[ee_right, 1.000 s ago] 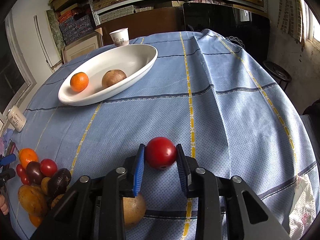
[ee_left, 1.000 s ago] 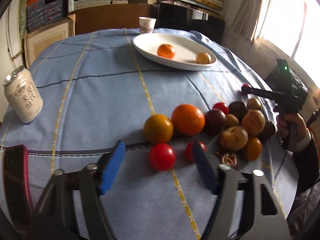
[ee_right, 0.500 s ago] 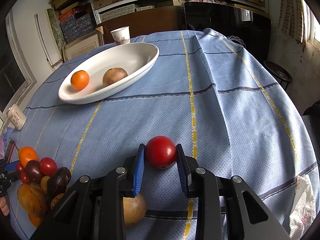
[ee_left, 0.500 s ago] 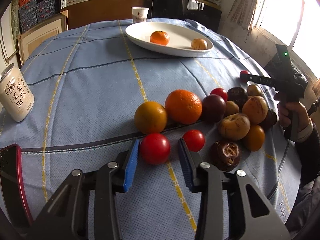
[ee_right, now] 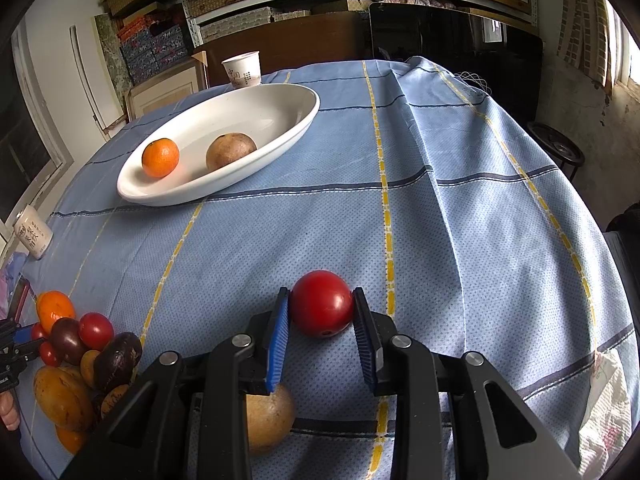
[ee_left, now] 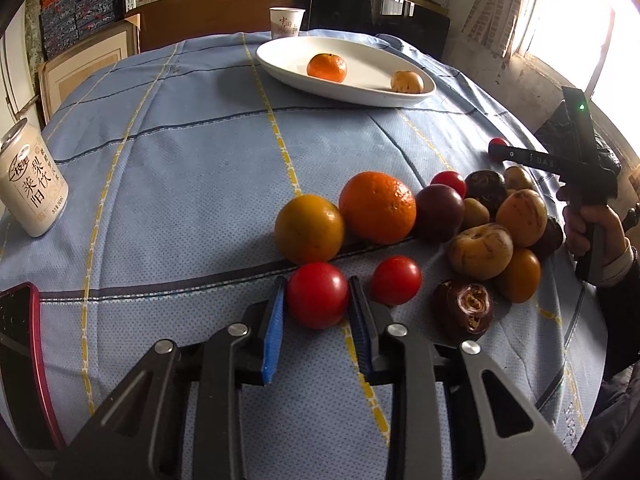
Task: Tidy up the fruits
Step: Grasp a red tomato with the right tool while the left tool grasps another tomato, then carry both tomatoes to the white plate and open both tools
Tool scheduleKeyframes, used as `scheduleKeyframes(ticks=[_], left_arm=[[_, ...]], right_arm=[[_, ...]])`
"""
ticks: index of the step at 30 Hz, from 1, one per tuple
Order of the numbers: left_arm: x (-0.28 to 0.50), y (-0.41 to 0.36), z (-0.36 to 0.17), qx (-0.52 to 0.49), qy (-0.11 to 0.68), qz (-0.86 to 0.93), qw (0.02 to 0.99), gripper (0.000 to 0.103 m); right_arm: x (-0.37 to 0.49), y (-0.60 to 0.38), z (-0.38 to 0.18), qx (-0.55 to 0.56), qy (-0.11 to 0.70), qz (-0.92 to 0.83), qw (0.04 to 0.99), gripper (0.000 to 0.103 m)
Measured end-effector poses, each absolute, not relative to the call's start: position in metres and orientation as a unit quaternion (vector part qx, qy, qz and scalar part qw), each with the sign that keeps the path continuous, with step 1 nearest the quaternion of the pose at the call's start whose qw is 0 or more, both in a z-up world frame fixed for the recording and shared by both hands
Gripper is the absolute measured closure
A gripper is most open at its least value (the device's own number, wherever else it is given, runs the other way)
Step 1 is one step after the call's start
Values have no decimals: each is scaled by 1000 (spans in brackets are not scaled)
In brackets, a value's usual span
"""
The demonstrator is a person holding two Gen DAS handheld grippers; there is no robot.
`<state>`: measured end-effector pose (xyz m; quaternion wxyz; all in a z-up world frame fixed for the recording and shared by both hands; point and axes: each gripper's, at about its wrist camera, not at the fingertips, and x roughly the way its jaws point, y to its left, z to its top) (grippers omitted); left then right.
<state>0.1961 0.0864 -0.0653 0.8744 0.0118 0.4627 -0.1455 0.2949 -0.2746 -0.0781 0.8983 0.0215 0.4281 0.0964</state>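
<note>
Both grippers closed on red tomatoes — one each. Left gripper (ee_left: 316, 300) clamped on a tomato (ee_left: 317, 294) at the near edge of the counter (ee_left: 180, 152), pads touching both flanks, fruit seemingly resting on the blue cloth. Just beside it to the right, a second small tomato (ee_left: 395, 280); directly behind, touching or nearly so, a yellow-orange citrus (ee_left: 309, 229) and a large orange (ee_left: 377, 207) at the front of the fruit pile. Right gripper (ee_right: 321, 314) likewise clenched on its own tomato (ee_right: 321, 304) toward the counter's right side, apparently just off or barely on the cloth — hard to tell which. Partly hidden under its left finger, a tan round fruit (ee_right: 267, 420).

Destination presumably the white oval dish (ee_left: 280, 60) toward the far edge, already holding a mandarin (ee_left: 327, 67) and a brown fruit (ee_left: 407, 81).

Risks from here, as judgement only:
- Smooth, round skin held near the pad tips: liable to squirt forward out of the jaws on a quick lift.
- Too hard a squeeze: bruised or split flesh.
- Left lift angled forward: likely to nudge the citrus and set the pile rolling toward the counter edge.
- Release from height into the shallow dish: possible roll over the low rim or a knock against the fruit already there.
</note>
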Motion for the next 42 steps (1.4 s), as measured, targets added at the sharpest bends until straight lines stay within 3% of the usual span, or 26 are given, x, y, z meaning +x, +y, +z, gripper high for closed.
scheduleKeyframes(ticks=[11, 20, 30, 36, 42], left_arm=[[195, 97, -59, -35, 455, -168, 874, 74], [214, 86, -7, -48, 411, -199, 889, 74], [350, 39, 34, 0, 412, -147, 899, 74], [449, 33, 8, -14, 451, -99, 887, 74], [489, 32, -23, -30, 485, -97, 868, 74]], right_arm=[[292, -275, -76, 27, 425, 102, 899, 72], [285, -263, -50, 25, 389, 148, 909, 72], [346, -208, -9, 15, 386, 224, 895, 73], [392, -171, -25, 21, 429, 246, 869, 73], [402, -151, -41, -5, 447, 250, 859, 72]])
